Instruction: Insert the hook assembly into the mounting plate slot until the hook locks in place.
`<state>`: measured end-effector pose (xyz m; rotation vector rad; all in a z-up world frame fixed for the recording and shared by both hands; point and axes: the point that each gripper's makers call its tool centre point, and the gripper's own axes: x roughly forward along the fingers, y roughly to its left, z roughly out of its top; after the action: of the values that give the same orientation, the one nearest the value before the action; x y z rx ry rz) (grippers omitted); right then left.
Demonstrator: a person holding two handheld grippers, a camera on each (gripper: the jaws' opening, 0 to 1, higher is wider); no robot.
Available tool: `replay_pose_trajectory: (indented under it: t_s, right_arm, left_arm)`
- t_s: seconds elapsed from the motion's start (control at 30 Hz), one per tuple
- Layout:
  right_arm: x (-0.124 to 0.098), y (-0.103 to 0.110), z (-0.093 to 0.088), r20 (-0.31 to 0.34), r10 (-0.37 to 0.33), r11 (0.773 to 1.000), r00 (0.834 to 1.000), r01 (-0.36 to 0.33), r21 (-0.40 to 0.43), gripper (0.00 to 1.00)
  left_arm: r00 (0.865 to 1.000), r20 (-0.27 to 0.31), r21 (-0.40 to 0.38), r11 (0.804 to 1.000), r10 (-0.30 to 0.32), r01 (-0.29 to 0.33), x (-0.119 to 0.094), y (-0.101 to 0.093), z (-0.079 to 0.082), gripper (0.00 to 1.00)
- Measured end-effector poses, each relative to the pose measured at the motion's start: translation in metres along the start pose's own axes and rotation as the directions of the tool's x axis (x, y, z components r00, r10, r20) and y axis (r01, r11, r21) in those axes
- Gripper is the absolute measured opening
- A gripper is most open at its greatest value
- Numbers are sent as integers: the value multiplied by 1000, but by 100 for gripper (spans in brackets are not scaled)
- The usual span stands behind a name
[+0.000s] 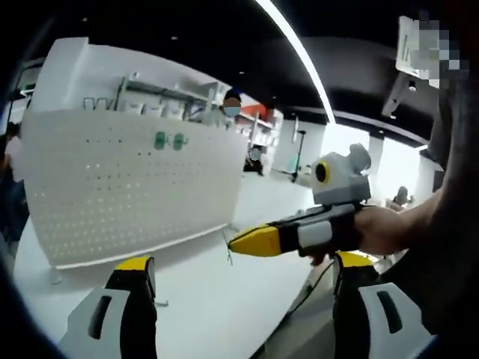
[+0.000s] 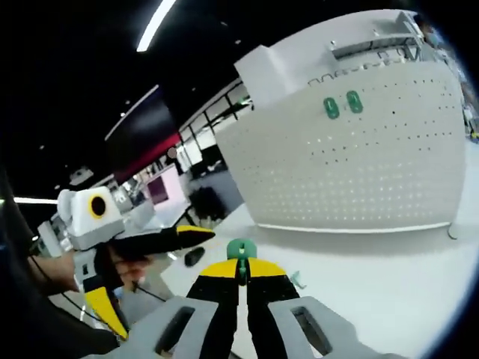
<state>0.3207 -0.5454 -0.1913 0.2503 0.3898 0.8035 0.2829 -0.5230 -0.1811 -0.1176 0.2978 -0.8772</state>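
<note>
- Hook assembly: a small green piece with a thin metal wire, pinched between the tips of the right gripper in the right gripper view. Its green head stands just above the yellow jaw tips, and its long axis runs along the closed jaws, pointing forward toward the pegboard.
- In the left gripper view, the same wire hook shows as a thin bent line at the yellow tip of the right gripper, which comes in from the right. The wire hangs roughly downward from that tip, above the table.
- Right gripper: jaws pressed together on the hook assembly, no gap visible between them.
- Left gripper: jaws wide apart, with nothing between them. In the right gripper view it sits at the lower left, held by a hand.
- Hand holding the right gripper appears at the right of the left gripper view.
- White pegboard, the mounting plate, stands upright on the white table, well apart from the hook. Rows of small holes cover its face.
- Two green pieces sit side by side, high on the pegboard; they also show in the right gripper view.
- White table runs under the pegboard and both grippers.
- Long ceiling light strip crosses the dark ceiling.
</note>
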Motion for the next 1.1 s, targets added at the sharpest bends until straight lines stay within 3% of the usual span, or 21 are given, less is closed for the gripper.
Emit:
replay_pose_trajectory:
  t_s: [0.13, 0.67, 0.93, 1.03, 1.1]
  right_arm:
    - [0, -4, 5, 3, -12, 999, 1000, 12, -39, 0]
    - [-4, -15, 20, 32, -62, 992, 998, 65, -107, 0]
    - [-3, -22, 29, 41, -92, 984, 995, 97, -151, 0]
    - [-3, -28, 36, 54, -106, 982, 993, 113, -153, 0]
    - [-3, -33, 42, 67, -121, 978, 990, 130, -164, 0]
  left_arm:
    - [1000, -26, 13, 1000, 8, -7, -2, 0, -7, 100]
    - [1000, -9, -34, 999, 25, -25, -19, -1, -4, 100]
    - [1000, 11, 14, 1000, 22, -23, -25, -3, 3, 100]
    - [999, -43, 45, 999, 27, -25, -26, -1, -5, 100]
    - [999, -37, 36, 999, 26, -25, -27, 0, -4, 100]
